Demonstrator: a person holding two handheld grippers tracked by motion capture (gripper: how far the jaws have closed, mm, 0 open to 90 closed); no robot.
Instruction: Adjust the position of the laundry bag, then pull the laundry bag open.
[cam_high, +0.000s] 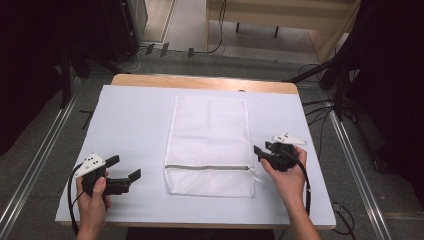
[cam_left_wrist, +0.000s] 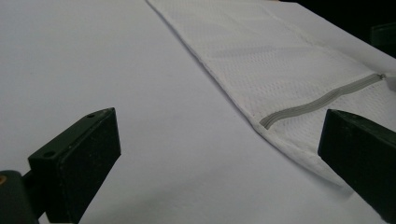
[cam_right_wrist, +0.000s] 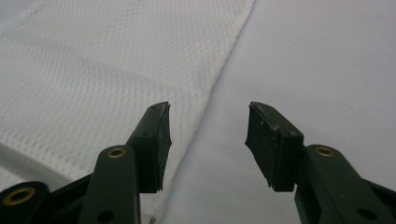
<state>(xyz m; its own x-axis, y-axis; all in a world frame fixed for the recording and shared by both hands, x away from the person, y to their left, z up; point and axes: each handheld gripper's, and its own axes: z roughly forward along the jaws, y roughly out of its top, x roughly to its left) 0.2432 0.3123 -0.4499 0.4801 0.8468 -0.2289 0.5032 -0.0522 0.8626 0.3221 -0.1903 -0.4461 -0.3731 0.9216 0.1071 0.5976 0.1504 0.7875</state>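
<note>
A white mesh laundry bag (cam_high: 209, 145) lies flat in the middle of the white-covered table (cam_high: 130, 120), with a grey zipper (cam_high: 207, 167) running across near its front end. My left gripper (cam_high: 125, 168) is held low at the front left, well clear of the bag, and is open. In the left gripper view the bag (cam_left_wrist: 280, 60) and its zipper (cam_left_wrist: 322, 100) lie ahead between the spread jaws. My right gripper (cam_high: 260, 152) is at the bag's right edge, just above the zipper's end, and is open. In the right gripper view the bag's edge (cam_right_wrist: 219, 79) runs between the jaws.
The table's wooden far edge (cam_high: 200, 81) shows beyond the white cover. Metal rails (cam_high: 35, 165) run along both sides on the floor, with cables and dark stands (cam_high: 335, 75) around the back.
</note>
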